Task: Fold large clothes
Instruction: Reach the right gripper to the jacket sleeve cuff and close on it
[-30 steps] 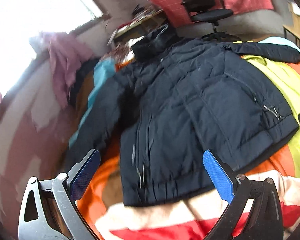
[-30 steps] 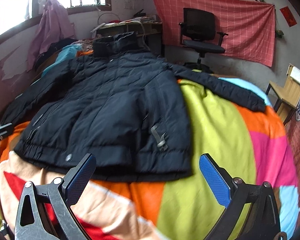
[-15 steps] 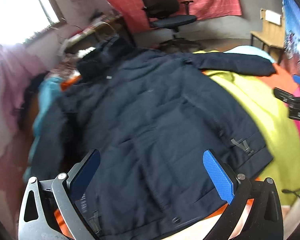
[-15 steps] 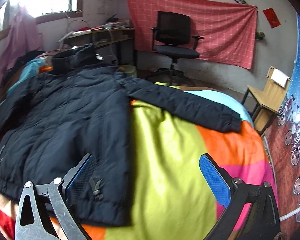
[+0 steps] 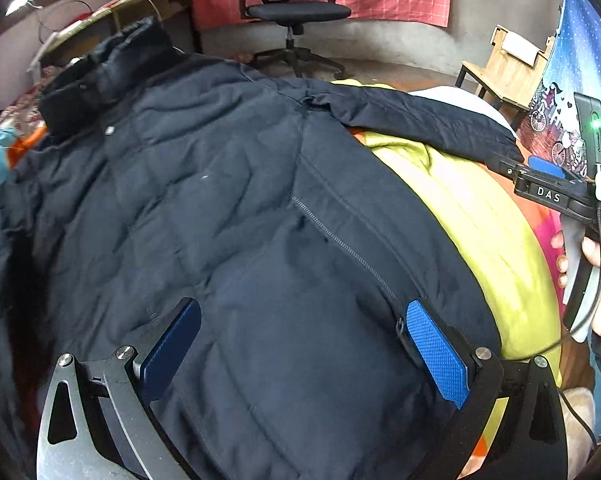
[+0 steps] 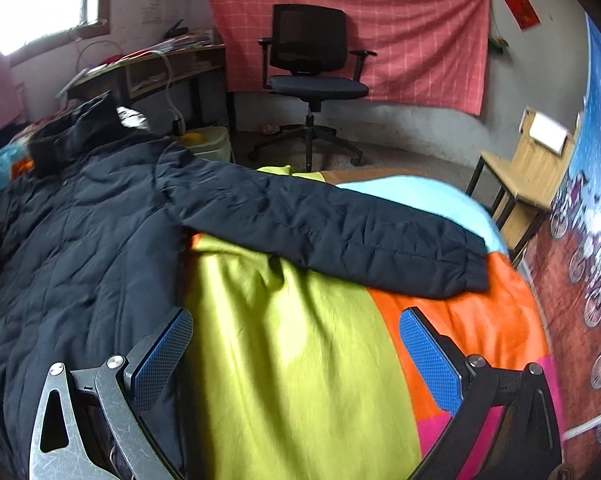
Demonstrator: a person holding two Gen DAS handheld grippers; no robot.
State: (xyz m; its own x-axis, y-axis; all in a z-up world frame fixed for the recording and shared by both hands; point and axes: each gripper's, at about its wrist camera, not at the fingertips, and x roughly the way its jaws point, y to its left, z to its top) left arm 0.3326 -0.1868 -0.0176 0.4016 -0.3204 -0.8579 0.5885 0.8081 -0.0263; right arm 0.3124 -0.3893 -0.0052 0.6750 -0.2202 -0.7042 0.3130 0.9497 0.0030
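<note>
A large dark navy padded jacket lies spread flat on a bed, collar toward the far wall. Its right sleeve stretches out sideways across the bedspread. My left gripper is open and empty, low over the jacket's lower body. My right gripper is open and empty over the yellow-green part of the bedspread, just short of the sleeve. The right gripper also shows at the right edge of the left wrist view, near the sleeve cuff.
The bedspread has orange, pink and light blue patches. A black office chair stands beyond the bed before a red cloth. A desk is at the back left, a wooden chair at the right.
Both grippers swung to the right and moved in closer. The left now sits over the jacket body instead of its hem; the right now faces the outstretched sleeve.
</note>
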